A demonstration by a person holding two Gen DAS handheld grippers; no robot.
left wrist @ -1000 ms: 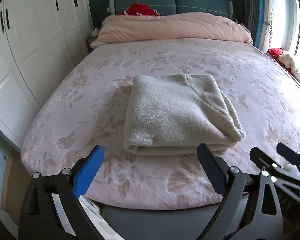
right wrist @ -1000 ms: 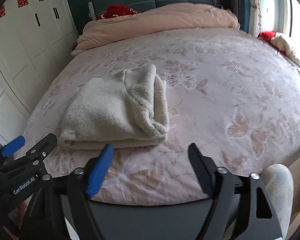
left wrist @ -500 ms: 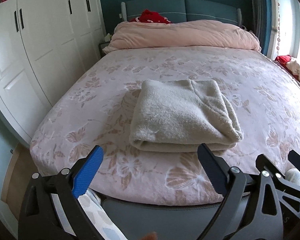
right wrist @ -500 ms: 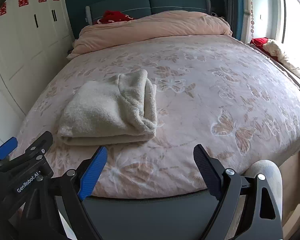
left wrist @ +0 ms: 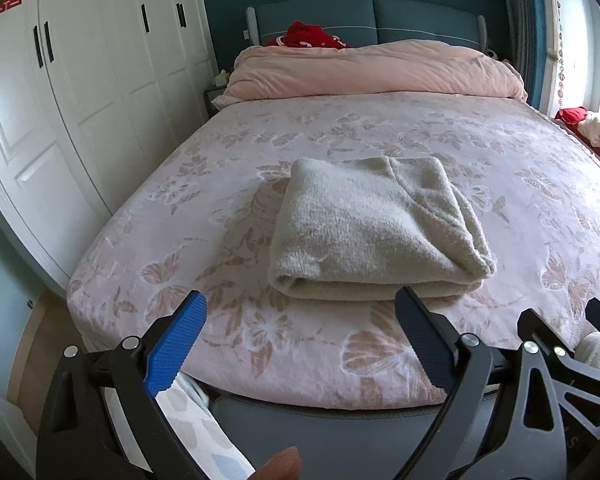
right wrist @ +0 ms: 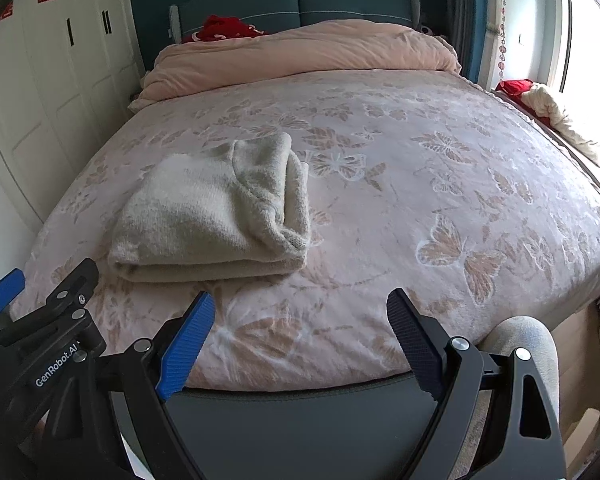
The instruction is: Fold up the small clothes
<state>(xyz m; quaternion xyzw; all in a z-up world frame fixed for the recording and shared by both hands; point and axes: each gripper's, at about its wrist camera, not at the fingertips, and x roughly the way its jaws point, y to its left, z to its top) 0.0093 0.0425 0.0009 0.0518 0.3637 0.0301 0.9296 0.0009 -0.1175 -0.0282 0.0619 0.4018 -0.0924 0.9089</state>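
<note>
One folded cream garment [left wrist: 380, 232] lies on the bed [left wrist: 520, 152], on the pink butterfly-print cover, toward the near left part of the mattress and just beyond the near edge; its rounded fold faces near and its layered open ends turn right. Two grippers are in view. The left gripper [left wrist: 300, 344] hangs at the foot of the bed with its fingers wide apart and nothing between them, the garment just beyond its tips. The right gripper [right wrist: 298, 340] is beside it, to the right, fingers likewise spread and empty, aimed at bare cover right of the garment. Each wrist view catches the other tool at its edge; the left one's body reads "GenRobot.AI" in the right wrist view. One rolled pink duvet [left wrist: 372, 70] lies across the far end against a teal headboard [left wrist: 364, 18], with one red bundle [left wrist: 308, 36] behind it. At left stands a white wardrobe [left wrist: 84, 92] bearing red double-happiness cutouts, five in the left view. Far right, a red and a cream cloth lie by the window [right wrist: 548, 108]. Compared with a second ago both grippers have drawn back and risen, so the garment sits farther off and more of the room shows; the garment itself has not moved.
</note>
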